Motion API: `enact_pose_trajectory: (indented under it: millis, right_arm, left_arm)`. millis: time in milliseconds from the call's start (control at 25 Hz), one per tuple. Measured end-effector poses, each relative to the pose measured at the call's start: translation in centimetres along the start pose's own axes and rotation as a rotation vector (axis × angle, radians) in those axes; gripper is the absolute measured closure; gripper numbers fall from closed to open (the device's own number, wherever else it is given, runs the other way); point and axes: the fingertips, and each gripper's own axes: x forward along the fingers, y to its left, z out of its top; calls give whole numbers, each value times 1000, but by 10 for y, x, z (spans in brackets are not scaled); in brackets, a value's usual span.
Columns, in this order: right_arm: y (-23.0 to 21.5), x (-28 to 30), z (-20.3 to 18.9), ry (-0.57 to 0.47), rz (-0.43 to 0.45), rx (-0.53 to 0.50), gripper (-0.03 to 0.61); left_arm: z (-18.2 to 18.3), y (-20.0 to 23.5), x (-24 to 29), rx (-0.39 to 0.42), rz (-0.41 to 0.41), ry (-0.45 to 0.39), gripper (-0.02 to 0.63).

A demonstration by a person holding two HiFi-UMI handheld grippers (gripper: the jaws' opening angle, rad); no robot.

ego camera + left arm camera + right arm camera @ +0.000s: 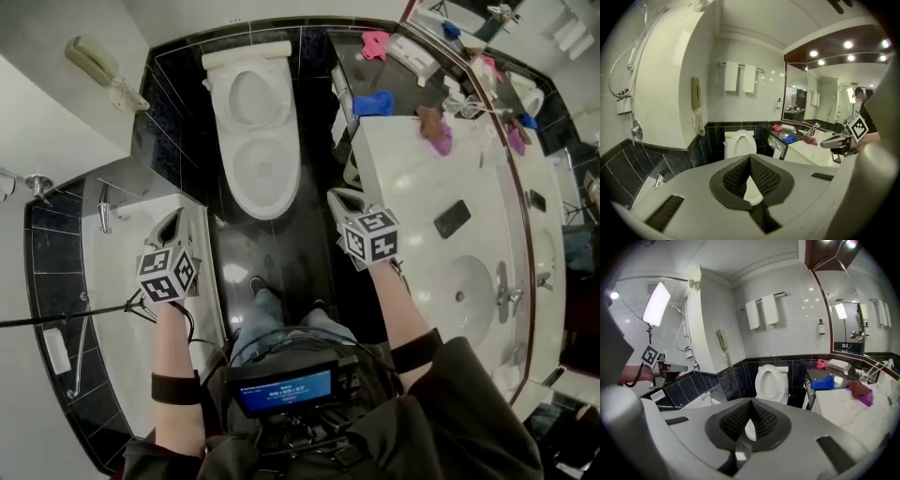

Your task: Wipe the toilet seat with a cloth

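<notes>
The white toilet (253, 141) stands against the black tiled wall with its lid up and the seat (264, 167) down; it also shows straight ahead in the left gripper view (739, 143) and the right gripper view (771, 383). A blue cloth (375, 103) lies on the dark counter to the toilet's right, a pink cloth (375, 42) farther back. My left gripper (172, 217) is held over the bathtub edge, shut with nothing in it (750, 159). My right gripper (339, 197) hangs near the marble counter's corner, also shut and holding nothing (751, 403). Both are well short of the toilet.
A white marble counter (422, 178) with a sink (459, 291) runs along the right, carrying a black phone (452, 217) and a brown and purple cloth (436, 131). The bathtub (131, 309) lies on the left. A wall phone (94, 61) hangs left of the toilet.
</notes>
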Motion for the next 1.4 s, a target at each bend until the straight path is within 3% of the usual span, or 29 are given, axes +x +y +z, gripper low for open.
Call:
enact_pose_trajectory:
  millis: [560, 1400]
  right_arm:
    - [-4, -33, 6, -11, -15, -62, 572]
    - [-11, -36, 2, 10, -3, -62, 572]
  left_arm:
    - [-12, -16, -39, -29, 47, -39, 614]
    - [-7, -33, -27, -17, 21, -31, 614]
